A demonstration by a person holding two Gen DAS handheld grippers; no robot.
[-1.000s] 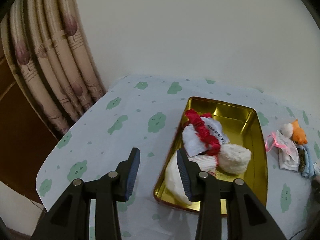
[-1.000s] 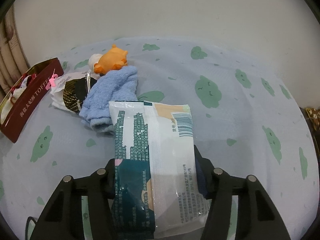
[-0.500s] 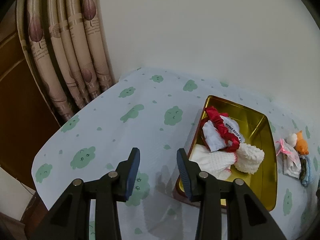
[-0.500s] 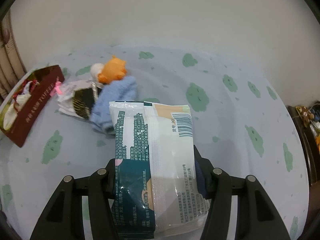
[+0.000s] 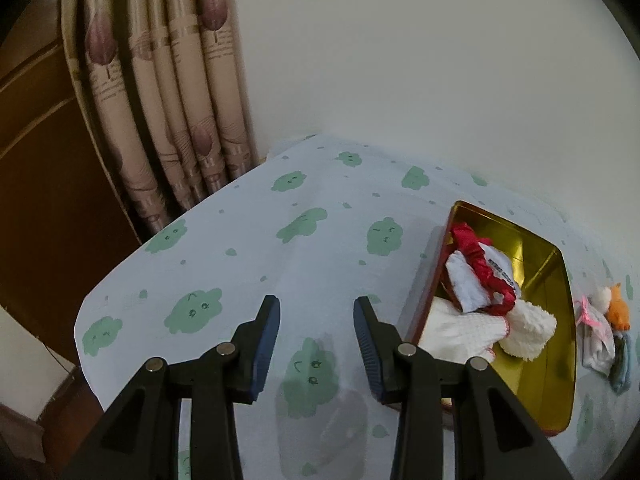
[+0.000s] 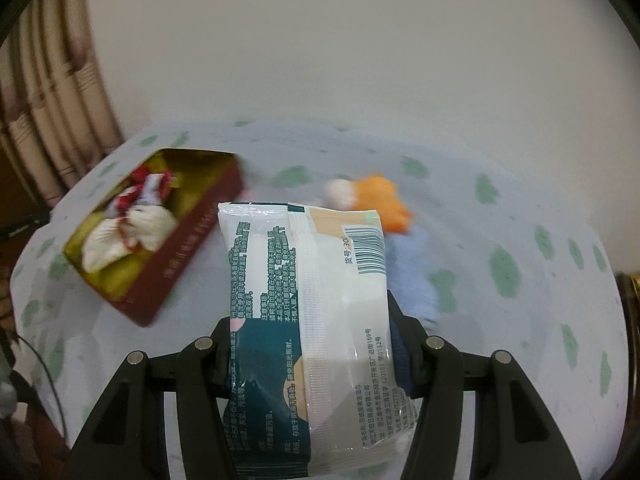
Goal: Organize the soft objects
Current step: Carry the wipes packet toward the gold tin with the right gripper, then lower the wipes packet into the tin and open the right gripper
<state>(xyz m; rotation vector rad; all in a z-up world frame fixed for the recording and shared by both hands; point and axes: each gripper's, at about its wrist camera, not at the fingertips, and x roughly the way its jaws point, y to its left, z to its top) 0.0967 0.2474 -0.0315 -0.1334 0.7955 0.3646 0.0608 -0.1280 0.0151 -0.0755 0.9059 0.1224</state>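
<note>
My right gripper is shut on a white and teal wipes pack, held above the table. A gold tin with red walls lies to its left, also in the left wrist view. It holds a red scrunchie, a white glove and a fluffy white piece. An orange plush and a blue towel lie behind the pack. My left gripper is open and empty above the tablecloth, left of the tin.
The table wears a pale blue cloth with green blobs. Beige curtains hang at the back left beside a brown wooden panel. A white cloth with a pink ribbon lies right of the tin.
My right gripper has risen and swung left with the pack, bringing the tin into view. My left gripper has pulled back and left, away from the tin.
</note>
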